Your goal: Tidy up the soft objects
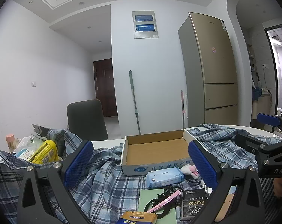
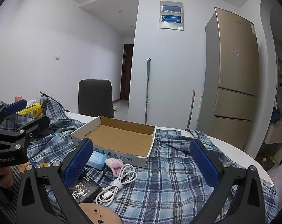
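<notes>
An empty cardboard box (image 1: 155, 149) (image 2: 120, 136) lies on a blue plaid cloth (image 1: 107, 183) (image 2: 169, 183) on the table. In front of it lie a blue tissue pack (image 1: 164, 176) (image 2: 97, 159), a small white and pink plush (image 1: 190, 169) (image 2: 114, 165), a coiled white cable (image 2: 118, 183), a black sachet (image 1: 194, 204) (image 2: 84, 190), black hair ties with a pink clip (image 1: 165, 202). My left gripper (image 1: 141, 164) is open above the cloth, before the box. My right gripper (image 2: 141, 162) is open, over the plush and cable.
A yellow can (image 1: 44, 152) (image 2: 31, 110) and bags sit at the left. A green pad (image 1: 155, 205) and a yellow-blue packet (image 1: 137, 218) lie near. A tan round object (image 2: 101, 213) is at the bottom. A chair (image 1: 86, 119), mops and a fridge (image 1: 212, 71) stand behind.
</notes>
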### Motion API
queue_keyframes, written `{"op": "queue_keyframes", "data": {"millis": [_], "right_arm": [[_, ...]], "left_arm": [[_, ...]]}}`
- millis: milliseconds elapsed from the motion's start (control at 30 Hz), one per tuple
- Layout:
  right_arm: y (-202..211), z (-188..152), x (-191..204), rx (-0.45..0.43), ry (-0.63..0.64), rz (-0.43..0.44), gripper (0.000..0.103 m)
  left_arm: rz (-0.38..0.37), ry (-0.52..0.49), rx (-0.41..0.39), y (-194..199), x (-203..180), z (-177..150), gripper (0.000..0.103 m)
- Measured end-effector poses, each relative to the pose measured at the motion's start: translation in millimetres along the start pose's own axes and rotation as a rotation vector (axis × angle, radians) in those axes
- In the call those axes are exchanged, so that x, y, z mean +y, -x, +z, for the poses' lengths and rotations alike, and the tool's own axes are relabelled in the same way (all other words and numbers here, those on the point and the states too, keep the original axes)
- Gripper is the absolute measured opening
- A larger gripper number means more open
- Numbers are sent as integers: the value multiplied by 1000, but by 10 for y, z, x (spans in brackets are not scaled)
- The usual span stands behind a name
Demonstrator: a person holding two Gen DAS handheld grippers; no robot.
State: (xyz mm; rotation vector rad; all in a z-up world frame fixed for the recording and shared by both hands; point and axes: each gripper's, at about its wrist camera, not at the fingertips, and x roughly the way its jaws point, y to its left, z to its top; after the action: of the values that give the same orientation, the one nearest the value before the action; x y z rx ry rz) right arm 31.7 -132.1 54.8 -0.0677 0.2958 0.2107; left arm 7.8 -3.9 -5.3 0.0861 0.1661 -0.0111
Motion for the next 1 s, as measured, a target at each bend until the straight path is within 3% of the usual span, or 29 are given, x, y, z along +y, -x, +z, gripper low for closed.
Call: {"op": "queue_keyframes", "data": {"millis": [400,700,900,1000], "right_arm": [[12,-9,2,-16,1,-2,103],[64,10,-35,-19,-38,-12,103],[130,121,-130,54,-133,74,103],[153,216,-133,109,-82,74,103]], "left_arm": [[26,21,14,-25,46,4,103],[-58,38,70,-16,74,84,103],[-45,84,55,149,231,307,103],[-32,75,70,261,255,402,103]]}}
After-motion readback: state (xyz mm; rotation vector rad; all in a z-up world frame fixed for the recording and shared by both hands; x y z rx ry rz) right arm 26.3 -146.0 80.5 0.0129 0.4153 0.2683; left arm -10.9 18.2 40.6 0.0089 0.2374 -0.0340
